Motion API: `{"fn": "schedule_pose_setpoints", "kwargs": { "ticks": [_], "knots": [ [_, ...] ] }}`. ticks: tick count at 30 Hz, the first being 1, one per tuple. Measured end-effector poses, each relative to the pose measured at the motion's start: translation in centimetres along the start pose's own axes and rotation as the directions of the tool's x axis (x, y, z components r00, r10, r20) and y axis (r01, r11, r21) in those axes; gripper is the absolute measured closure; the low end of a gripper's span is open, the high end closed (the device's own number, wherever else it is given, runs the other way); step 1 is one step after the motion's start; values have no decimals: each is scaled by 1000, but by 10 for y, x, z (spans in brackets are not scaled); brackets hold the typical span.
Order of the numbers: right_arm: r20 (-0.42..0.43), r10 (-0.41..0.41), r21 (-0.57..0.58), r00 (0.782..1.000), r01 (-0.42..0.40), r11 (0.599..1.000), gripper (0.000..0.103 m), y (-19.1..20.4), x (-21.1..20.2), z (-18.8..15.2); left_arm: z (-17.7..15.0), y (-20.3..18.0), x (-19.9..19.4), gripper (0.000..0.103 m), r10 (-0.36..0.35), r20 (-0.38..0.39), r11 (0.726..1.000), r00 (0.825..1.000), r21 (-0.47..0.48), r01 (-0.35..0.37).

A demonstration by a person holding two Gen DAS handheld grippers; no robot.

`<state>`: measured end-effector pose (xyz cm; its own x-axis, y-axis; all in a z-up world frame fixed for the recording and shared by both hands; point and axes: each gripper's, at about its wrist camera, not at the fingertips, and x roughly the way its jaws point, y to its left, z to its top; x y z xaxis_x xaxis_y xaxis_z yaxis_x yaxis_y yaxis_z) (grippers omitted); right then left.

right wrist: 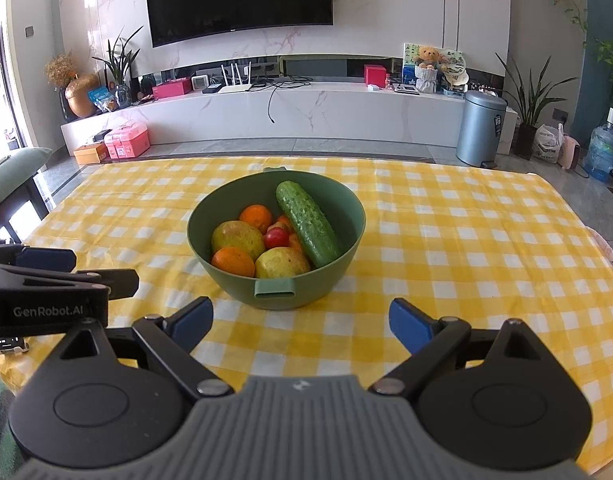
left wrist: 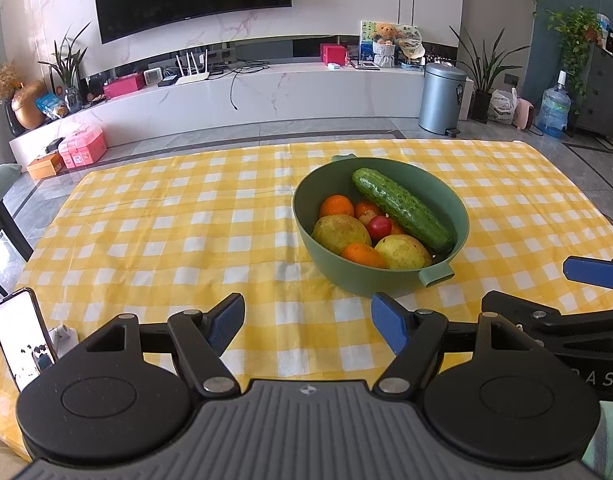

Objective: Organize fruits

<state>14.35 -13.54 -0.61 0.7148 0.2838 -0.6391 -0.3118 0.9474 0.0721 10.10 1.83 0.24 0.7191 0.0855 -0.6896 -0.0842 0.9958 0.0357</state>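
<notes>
Right wrist view: fruit and cucumber (right wrist: 308, 223) all lie in green bowl (right wrist: 234, 280) on desk (right wrist: 466, 240). Both tongs, left tongs (left wrist: 307, 328) and right tongs (right wrist: 301, 322), spread, empty. Fits fruit gathered or awaiting sorting; stage unsettled.

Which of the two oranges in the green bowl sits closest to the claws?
The orange at the bowl's near rim, between the two yellow-green pears; the other orange lies farther back beside the cucumber.

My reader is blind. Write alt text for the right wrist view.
A green bowl holding a cucumber, oranges and pears sits on a yellow checked tablecloth, just beyond the open right tongs.
</notes>
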Motion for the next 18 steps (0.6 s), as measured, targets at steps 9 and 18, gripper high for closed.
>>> {"fn": "schedule_pose_setpoints", "kwargs": {
  "ticks": [9, 18],
  "knots": [
    [-7, -4, -1, 1000, 4, 1000, 12, 0, 1, 0, 0, 0, 0, 18, 1, 1, 1000, 1000, 0, -1],
    [-12, -8, 4, 1000, 8, 1000, 12, -2, 1, -2, 2, -1, -1, 18, -2, -3, 1000, 1000, 9, 2]
  ]
}}
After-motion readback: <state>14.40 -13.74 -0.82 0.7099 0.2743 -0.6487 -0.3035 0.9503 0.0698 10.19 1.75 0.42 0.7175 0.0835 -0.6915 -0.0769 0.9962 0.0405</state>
